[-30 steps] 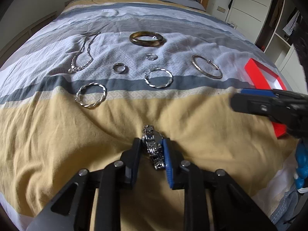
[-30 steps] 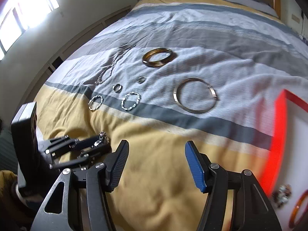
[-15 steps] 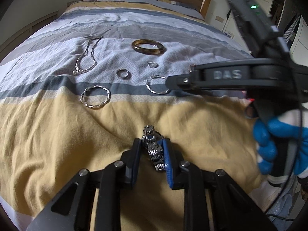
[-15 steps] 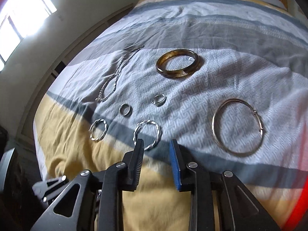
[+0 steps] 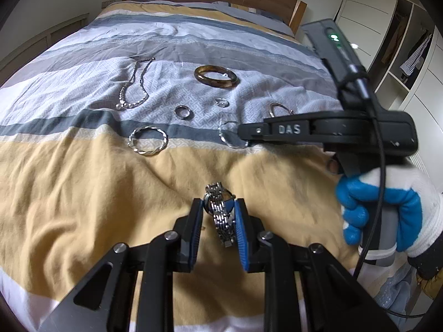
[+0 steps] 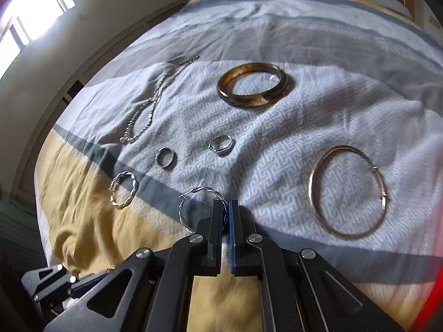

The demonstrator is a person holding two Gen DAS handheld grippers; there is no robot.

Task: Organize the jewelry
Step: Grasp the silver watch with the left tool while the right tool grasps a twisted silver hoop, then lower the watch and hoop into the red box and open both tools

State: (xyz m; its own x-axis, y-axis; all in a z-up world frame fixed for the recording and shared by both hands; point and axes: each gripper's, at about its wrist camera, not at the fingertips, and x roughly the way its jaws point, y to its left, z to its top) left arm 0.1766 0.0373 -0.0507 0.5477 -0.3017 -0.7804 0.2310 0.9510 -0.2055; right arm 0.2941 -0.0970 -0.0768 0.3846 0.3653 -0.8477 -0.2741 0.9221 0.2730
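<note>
Striped bed point(image 6: 346, 105), two rings point(image 6: 165, 157), left jaws grasping watch point(image 5: 221, 215), right jaws clenched on hoop point(image 6: 193, 204)

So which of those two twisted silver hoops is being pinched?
The twisted hoop nearer the plain thin bangle; the right gripper has just closed on its rim. The other hoop lies free.

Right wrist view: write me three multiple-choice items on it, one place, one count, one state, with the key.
1. The brown bangle lies where, relative to the necklace? A left of it; B right of it; C on top of it.
2. How many small finger rings lie on the bedspread? A one; B two; C four.
3. The right tool is: A wide open; B shut on a finger ring; C shut on a twisted hoop.
B, bangle sits rightward, apart; B, two show; C, jaws just closed, hoop's rim between them.
</note>
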